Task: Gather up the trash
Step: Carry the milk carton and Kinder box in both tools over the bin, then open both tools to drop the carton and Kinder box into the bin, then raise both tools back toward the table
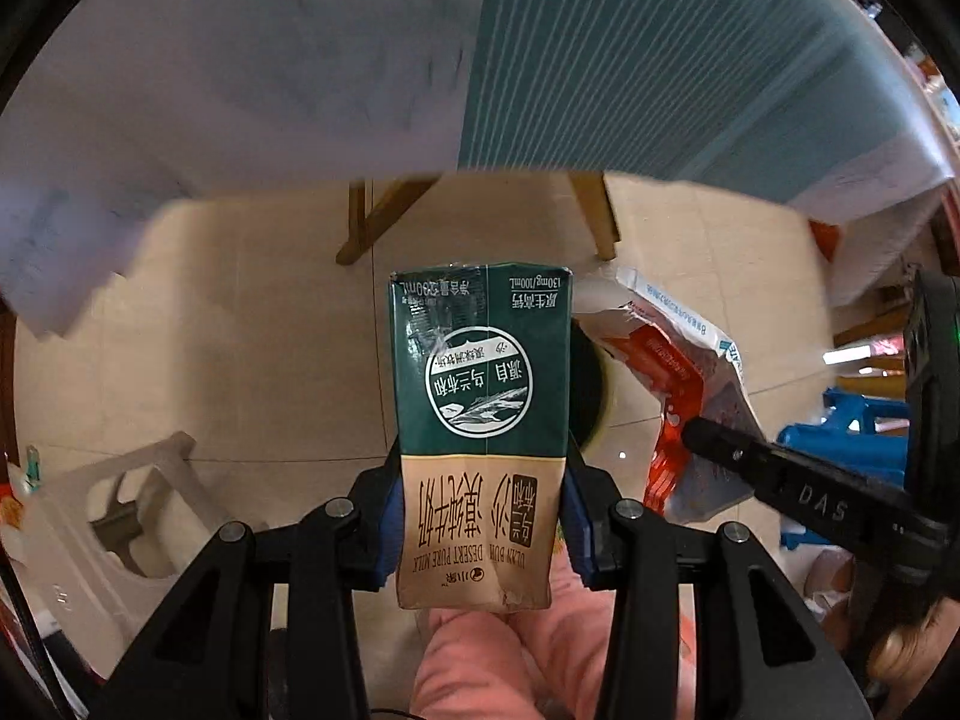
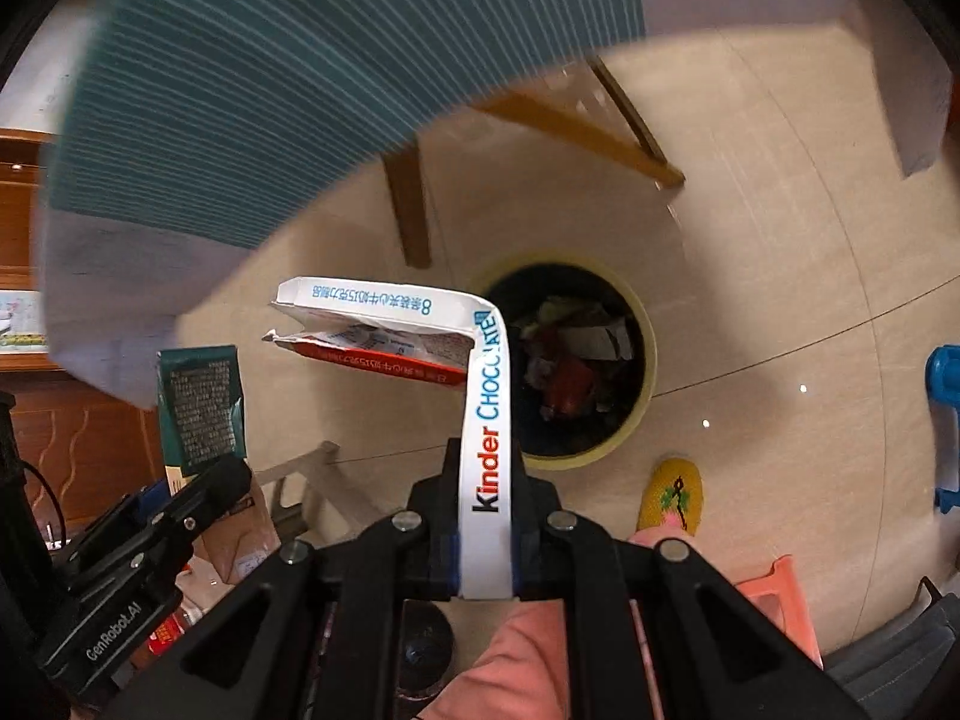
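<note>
A teal striped mat lies on the white-covered bench, whose wooden legs stand on the beige tiled floor. A yellow knitted slipper rests on the floor; a blue plastic frame stands at the right edge.

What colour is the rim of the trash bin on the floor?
Yellow, around a dark inside; the bin shows best in the right wrist view.

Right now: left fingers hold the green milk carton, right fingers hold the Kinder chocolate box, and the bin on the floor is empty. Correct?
Not quite: the bin already has trash inside, as the right wrist view shows. The milk carton and chocolate box are held as you say.
</note>
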A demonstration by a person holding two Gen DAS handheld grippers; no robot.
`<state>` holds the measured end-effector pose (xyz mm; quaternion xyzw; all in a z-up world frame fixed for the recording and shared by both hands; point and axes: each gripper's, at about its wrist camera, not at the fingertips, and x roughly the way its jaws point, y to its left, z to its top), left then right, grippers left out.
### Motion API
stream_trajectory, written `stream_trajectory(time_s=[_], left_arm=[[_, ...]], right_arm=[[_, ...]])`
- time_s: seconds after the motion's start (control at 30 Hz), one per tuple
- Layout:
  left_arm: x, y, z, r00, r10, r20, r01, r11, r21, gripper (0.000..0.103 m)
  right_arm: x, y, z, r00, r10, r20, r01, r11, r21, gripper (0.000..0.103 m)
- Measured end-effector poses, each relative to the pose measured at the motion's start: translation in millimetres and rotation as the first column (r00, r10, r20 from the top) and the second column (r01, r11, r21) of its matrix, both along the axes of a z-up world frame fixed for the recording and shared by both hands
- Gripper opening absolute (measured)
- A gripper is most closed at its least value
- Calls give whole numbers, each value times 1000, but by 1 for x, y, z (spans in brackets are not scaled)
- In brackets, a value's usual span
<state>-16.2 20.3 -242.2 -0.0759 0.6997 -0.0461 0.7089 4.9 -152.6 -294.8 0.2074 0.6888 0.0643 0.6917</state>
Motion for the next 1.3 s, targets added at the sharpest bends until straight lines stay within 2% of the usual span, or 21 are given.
stream_trajectory(time_s=[0.17,0.3,0.37,0.4,0.47,0.53,0.6,0.7,0.93,1.13,1.3], left_arm=[[3,-13,-53,1000,12,-1,-12,1000,-3,42],[7,-23,-82,1000,21,13,-21,1000,5,45],[10,-27,-94,1000,22,12,-22,1000,19,58],[11,-30,-96,1000,22,15,-22,999,28,61],[16,-32,-104,1000,18,16,-18,999,43,70],[17,-34,-108,1000,9,10,-9,999,51,73],[20,-35,-107,1000,4,16,-5,998,57,74],[21,-33,-99,999,2,34,-4,998,60,81],[20,-27,-77,998,0,58,-4,998,63,82],[17,-20,-39,997,8,80,-13,998,65,82],[13,-11,8,995,-1,101,-6,997,72,82]], right_arm=[[10,3,-57,1000,-1,-4,1,1000,-27,10],[12,-2,-93,1000,-24,-10,24,999,-36,11],[13,-6,-108,999,-43,-22,43,999,-30,11],[15,-9,-115,998,-53,-28,53,998,-23,12],[15,-11,-124,997,-62,-37,61,998,-30,20],[16,-12,-130,997,-67,-37,66,997,-26,41],[14,-12,-128,998,-66,-16,65,997,-30,41],[13,-9,-121,998,-61,3,61,998,-31,41],[15,-5,-106,998,-48,29,49,998,-33,41],[13,-2,-69,997,-45,65,47,998,-34,41],[7,-3,-32,995,-55,80,58,998,-38,41]])
